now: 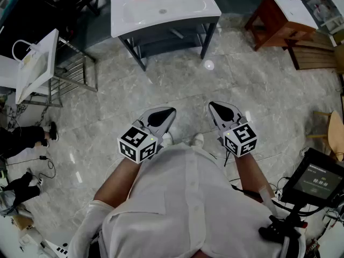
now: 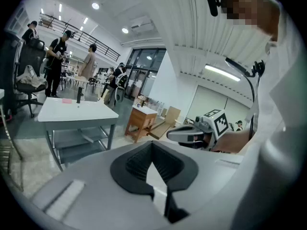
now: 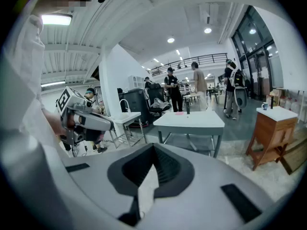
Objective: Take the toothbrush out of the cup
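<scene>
While well short of counter (image 1: 183,7), left hand-held gripper (image 1: 163,115) and right hand-held gripper (image 1: 219,112) were fully closed, empty; task seemingly unstarted.

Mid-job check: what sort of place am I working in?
Probably a big open lab or test hall, not a home bathroom: a freestanding washbasin on a metal frame, a wooden vanity, and people standing around behind.
</scene>
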The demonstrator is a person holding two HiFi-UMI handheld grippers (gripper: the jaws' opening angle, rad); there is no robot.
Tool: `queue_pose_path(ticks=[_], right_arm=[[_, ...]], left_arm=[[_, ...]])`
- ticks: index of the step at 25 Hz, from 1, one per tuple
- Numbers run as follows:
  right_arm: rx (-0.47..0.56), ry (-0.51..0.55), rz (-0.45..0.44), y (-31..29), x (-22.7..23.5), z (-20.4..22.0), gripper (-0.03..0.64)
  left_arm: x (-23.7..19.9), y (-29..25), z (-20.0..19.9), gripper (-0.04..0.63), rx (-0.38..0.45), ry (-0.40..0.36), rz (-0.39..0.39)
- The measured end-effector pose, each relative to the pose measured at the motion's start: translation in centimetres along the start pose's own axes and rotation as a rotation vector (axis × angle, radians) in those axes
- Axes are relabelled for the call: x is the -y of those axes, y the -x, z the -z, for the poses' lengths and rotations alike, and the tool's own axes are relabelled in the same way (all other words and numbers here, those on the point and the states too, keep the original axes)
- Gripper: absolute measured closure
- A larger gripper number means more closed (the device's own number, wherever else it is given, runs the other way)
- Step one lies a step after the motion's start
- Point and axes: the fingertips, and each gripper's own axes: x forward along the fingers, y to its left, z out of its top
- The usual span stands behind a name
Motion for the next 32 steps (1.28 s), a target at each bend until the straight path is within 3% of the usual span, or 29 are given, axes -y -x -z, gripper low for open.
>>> queue_pose_path(ticks=[7,10,13,19,23,25,32], right_arm=[[-0.005,-0.025,0.038,-5.0,-2.4,-0.8,0.612],[-0.017,-0.055,0.044,-6.2,-2.9,-0.9,0.612],[-0.028,-0.061,0.04,-7.1,-2.3,-1.4,0.612],[-0.02,-0.06,0.006,-9.8,3.9,-3.4,0.609],[-0.009,-0.018,-0.026,-11.7,9.1,-6.0,0.603],[0.003,-0.009,-0.036,-12.1,12.1,-6.7,0.55],[-0.003,0.019,-0.078,-14.5,19.7,-7.5,0.531]], left_arm=[[-5.8,3.4,0.4,0.591,-0.01,-0.049,-0.012],[-7.3,3.7,0.6,0.591,-0.015,-0.044,-0.011],[-8.6,2.8,0.1,0.591,-0.026,-0.086,-0.014],[-11.6,-2.9,-3.1,0.589,-0.031,-0.077,-0.012],[-12.7,-7.6,-6.7,0.589,-0.037,-0.12,-0.029],[-13.2,-10.4,-8.4,0.589,-0.037,-0.132,-0.039],[-15.7,-16.6,-13.0,0.588,0.012,-0.089,-0.086]])
